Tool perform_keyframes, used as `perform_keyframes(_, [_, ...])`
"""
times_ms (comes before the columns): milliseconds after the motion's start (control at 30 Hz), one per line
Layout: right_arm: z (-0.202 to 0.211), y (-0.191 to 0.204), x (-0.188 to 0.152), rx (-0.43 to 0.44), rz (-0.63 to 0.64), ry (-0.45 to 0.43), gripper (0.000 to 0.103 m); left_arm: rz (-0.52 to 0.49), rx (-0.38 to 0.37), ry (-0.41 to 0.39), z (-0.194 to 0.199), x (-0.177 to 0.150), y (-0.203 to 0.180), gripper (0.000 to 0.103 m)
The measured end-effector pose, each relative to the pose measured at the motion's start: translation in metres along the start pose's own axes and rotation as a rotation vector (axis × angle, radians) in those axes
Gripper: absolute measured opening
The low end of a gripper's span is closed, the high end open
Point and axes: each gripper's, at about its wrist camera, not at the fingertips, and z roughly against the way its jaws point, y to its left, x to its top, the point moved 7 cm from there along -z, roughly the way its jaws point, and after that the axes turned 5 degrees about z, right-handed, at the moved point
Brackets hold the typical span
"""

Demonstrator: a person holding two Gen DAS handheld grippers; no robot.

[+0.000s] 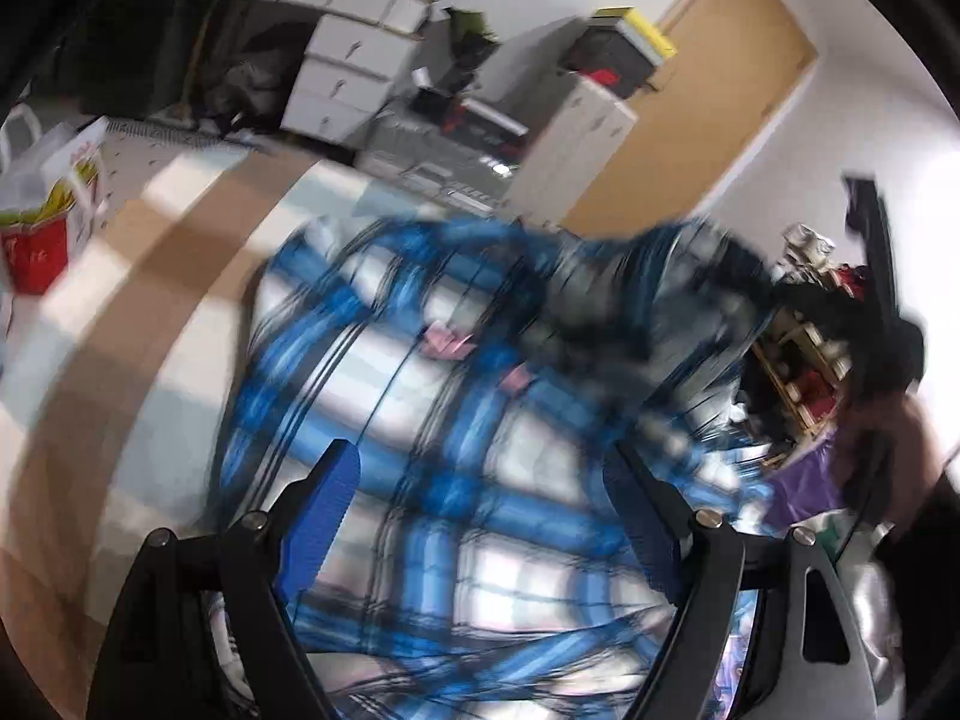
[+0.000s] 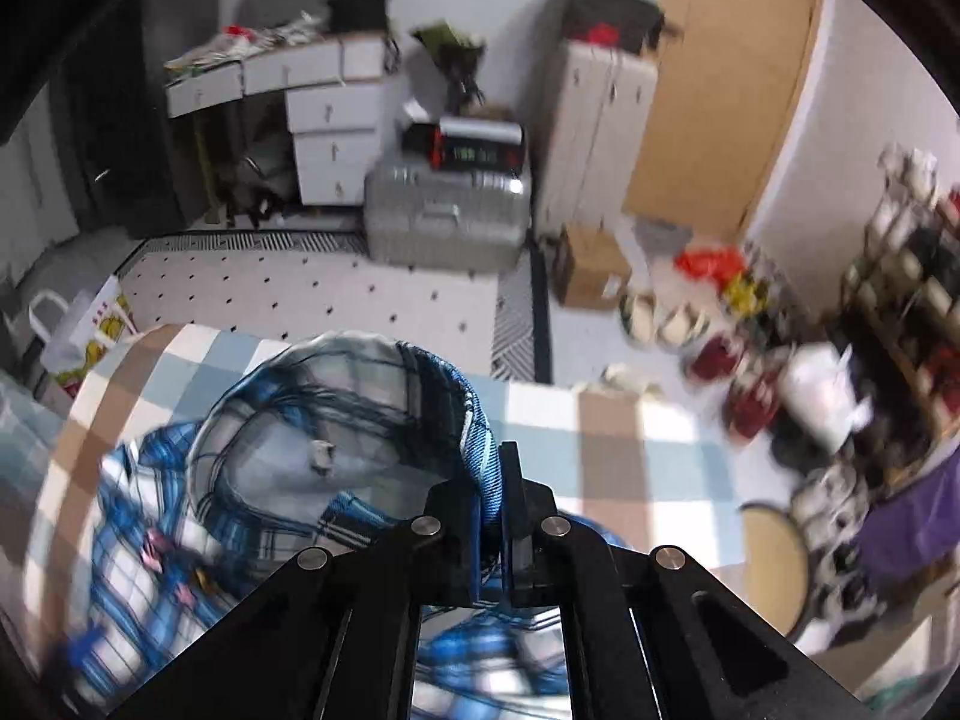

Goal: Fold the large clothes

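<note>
A large blue, white and black plaid shirt [image 1: 456, 420] lies on a checked cloth surface [image 1: 180, 252]. My left gripper [image 1: 480, 468] hangs open just above the shirt, with blue pads [image 1: 324, 510] wide apart and nothing between them. In the right wrist view my right gripper [image 2: 495, 480] is shut on a fold of the plaid shirt [image 2: 336, 420] and holds that edge lifted off the checked surface [image 2: 600, 432]. The left wrist view is smeared by motion.
A red and white paper bag [image 1: 48, 222] stands at the surface's left edge. Beyond are white drawers [image 2: 336, 132], a silver case [image 2: 444, 216], a tall cabinet [image 2: 594, 132], a wooden door [image 2: 732, 84] and cluttered shelves [image 2: 900, 276] at right.
</note>
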Motion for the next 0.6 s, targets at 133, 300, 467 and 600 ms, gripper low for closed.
perform_keyframes(133, [0.015,0.001,-0.008,0.056,-0.016,-0.011,0.004,-0.198,0.035,0.022,-0.003,0.024,-0.056,0.087])
perform_keyframes(300, [0.029,0.010,-0.010,0.121,-0.027,-0.055,0.004,-0.266,0.128,0.151,-0.061,0.042,-0.090,0.087])
perform_keyframes(467, [0.036,0.011,-0.017,0.169,-0.053,-0.089,0.004,-0.311,0.258,0.217,-0.116,0.043,-0.085,0.078])
perform_keyframes(600, [0.037,0.006,-0.025,0.187,-0.069,-0.102,0.004,-0.321,0.292,0.261,-0.124,0.041,-0.071,0.001])
